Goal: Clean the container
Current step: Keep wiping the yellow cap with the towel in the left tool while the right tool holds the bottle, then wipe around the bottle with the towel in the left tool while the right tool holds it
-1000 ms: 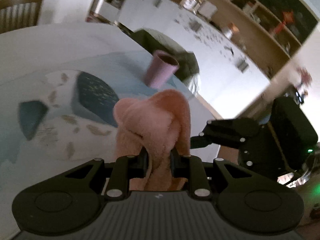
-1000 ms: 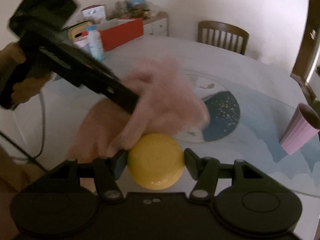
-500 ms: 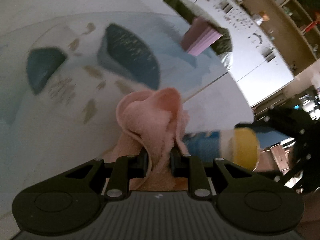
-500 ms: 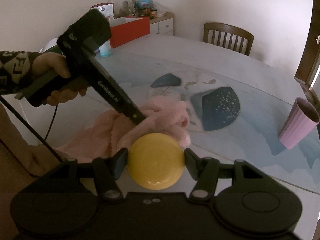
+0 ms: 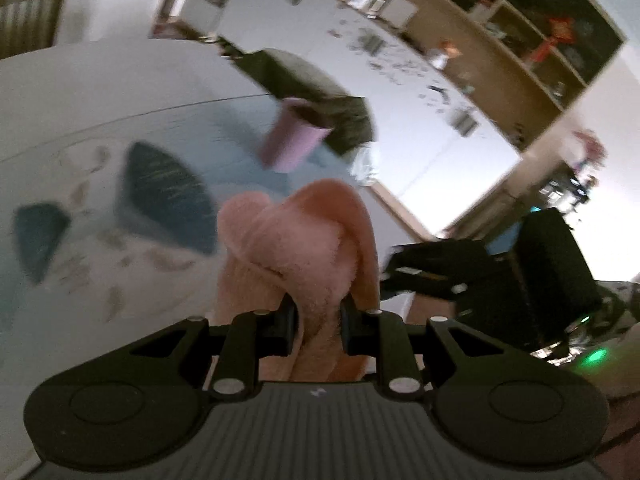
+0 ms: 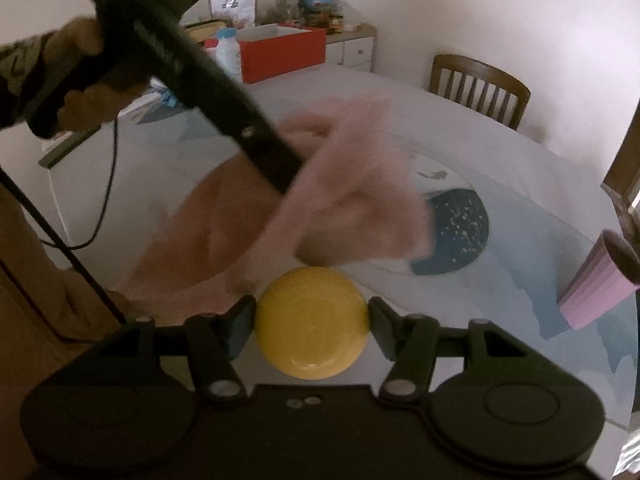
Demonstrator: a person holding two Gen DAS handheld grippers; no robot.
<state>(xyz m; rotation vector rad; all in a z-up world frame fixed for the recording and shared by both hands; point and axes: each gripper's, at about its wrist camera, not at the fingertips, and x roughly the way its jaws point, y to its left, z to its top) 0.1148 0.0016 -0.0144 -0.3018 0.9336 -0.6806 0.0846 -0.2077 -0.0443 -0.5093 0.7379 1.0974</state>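
Since half a second ago: pink cloth (image 6: 352, 184) lifted, blurred, centre frame. Left gripper (image 5: 318, 322) clamped on cloth throughout. Right gripper (image 6: 312, 330) clamped on yellow container (image 6: 312, 324), bottom centre; smooth, round, glossy. Purple cup (image 6: 596, 280) unmoved, right edge.

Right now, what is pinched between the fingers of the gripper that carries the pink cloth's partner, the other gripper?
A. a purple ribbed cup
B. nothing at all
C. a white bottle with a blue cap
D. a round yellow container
D: in the right wrist view the right gripper has a finger pressed on each side of the round yellow container, while the purple cup stands apart on the table.
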